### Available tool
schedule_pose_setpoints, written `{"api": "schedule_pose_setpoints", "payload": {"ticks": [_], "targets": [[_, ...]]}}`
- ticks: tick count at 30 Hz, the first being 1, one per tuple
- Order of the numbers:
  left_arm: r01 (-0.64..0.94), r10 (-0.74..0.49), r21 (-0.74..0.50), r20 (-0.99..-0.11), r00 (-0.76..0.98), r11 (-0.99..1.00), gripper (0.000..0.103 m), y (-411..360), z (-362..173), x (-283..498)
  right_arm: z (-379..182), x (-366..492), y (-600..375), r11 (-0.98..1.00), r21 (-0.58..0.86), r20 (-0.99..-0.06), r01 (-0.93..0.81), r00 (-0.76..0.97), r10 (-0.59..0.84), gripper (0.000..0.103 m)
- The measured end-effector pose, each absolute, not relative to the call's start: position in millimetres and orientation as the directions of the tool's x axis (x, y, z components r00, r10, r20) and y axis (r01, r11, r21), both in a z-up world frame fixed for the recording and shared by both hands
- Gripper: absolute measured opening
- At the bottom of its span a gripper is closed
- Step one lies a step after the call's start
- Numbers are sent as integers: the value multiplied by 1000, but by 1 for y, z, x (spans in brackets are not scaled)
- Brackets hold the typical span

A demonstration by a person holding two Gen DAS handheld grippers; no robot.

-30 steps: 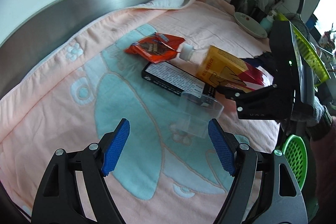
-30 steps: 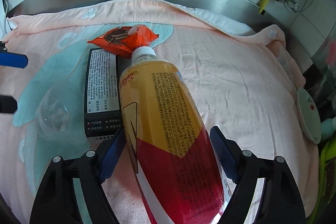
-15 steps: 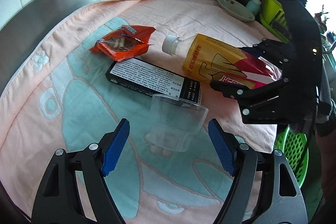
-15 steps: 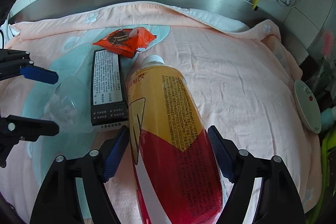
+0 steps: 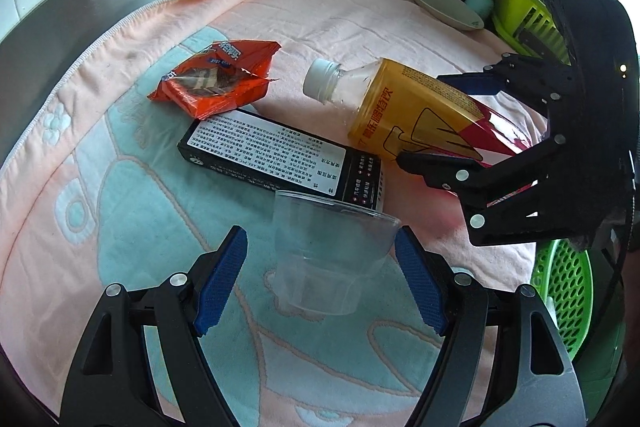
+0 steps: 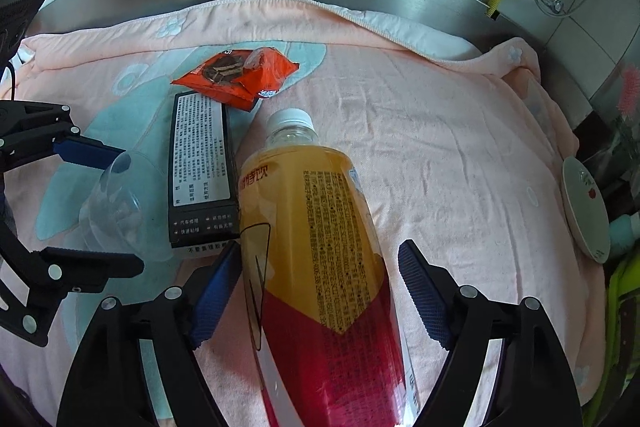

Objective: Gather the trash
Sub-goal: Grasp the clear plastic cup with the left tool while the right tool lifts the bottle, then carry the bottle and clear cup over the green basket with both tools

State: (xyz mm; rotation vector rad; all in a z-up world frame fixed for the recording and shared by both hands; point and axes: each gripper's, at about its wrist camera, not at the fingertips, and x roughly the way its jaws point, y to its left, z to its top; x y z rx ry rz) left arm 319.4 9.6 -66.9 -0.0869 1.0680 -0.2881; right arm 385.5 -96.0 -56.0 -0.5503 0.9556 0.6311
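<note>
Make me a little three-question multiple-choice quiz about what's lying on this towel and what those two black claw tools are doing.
1. Where does the black box lie?
A. between the clear plastic cup and the bottle
B. on the plate
C. under the green basket

2. What colour is the snack wrapper?
A. blue
B. orange-red
C. white

3. What state is the left gripper in?
A. shut on the bottle
B. open, with the cup between its fingers
C. shut on the wrapper

Answers:
1. A: in the right wrist view the box has the cup on one side and the bottle on the other.
2. B: the wrapper is plainly orange-red against the towel.
3. B: the blue pads stand apart on either side of the cup, with gaps showing.
</note>
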Motion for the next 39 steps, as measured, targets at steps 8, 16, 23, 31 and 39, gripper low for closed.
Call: {"api": "schedule_pose_setpoints", "payload": {"ticks": [8, 16, 23, 31, 39], "targets": [[211, -290, -216, -849, 442, 953, 74, 8, -73, 324, -47, 375, -105, 717, -137, -849, -683, 454, 270, 67], [224, -325, -246, -827, 460, 943, 60, 0, -70, 318, -24, 337, -139, 764, -93, -809, -638, 496, 316, 67], [260, -351, -251, -796, 492, 933, 60, -12, -49, 291, -6, 293, -167, 804, -67, -773, -591, 540, 332, 67], [342, -405, -253, -760, 509, 905, 60, -47, -22, 250, 4, 236, -206, 861, -46, -741, -507, 595, 311, 67], [439, -474, -265, -739, 479, 858, 60, -104, -12, 216, -1, 182, -276, 931, -57, -740, -361, 641, 203, 67]]}}
